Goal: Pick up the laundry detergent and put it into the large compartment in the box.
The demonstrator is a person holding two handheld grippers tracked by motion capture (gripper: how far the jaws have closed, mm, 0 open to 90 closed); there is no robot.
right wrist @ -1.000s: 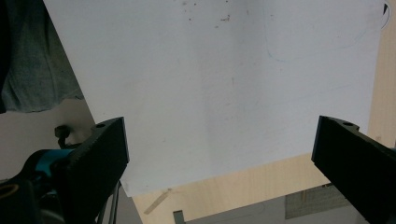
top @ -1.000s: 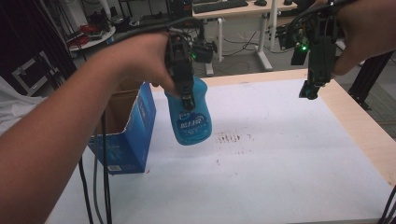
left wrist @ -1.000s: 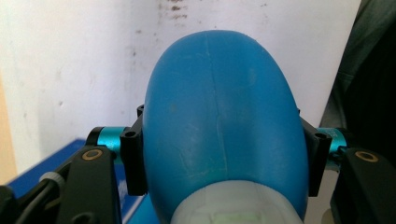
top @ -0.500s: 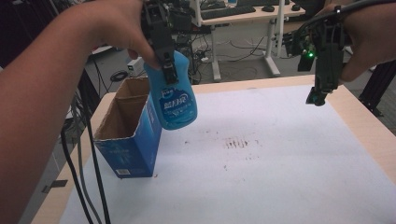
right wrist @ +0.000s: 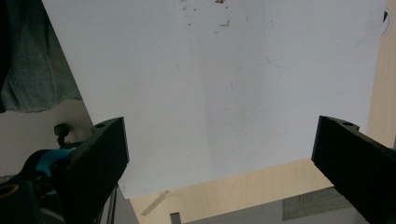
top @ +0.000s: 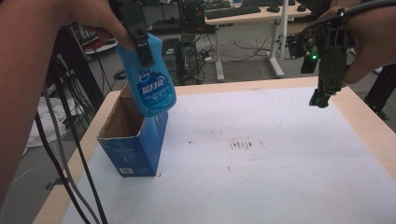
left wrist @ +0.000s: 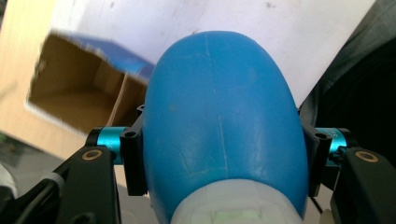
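My left gripper (top: 142, 46) is shut on a blue plastic bottle (top: 152, 86) with a white-lettered label, which hangs base down just above the open top of a blue cardboard box (top: 133, 140) at the table's left edge. In the left gripper view the bottle (left wrist: 219, 116) bulges between the two black jaws, with the box (left wrist: 79, 102) open and brown inside below it. My right gripper (top: 322, 95) hovers over the table's far right part, pointing down. In the right gripper view its jaws (right wrist: 219, 154) stand wide apart with nothing between them.
A white sheet (top: 261, 158) covers the wooden table (top: 369, 126), with small dark marks (top: 240, 143) near its middle. Black cables (top: 70, 154) hang at the left edge. Desks and computer gear (top: 243, 14) stand on the floor beyond the far edge.
My left gripper has carried the bottle up and to the left, from over the white sheet to above the box's open top. The right gripper has stayed put.
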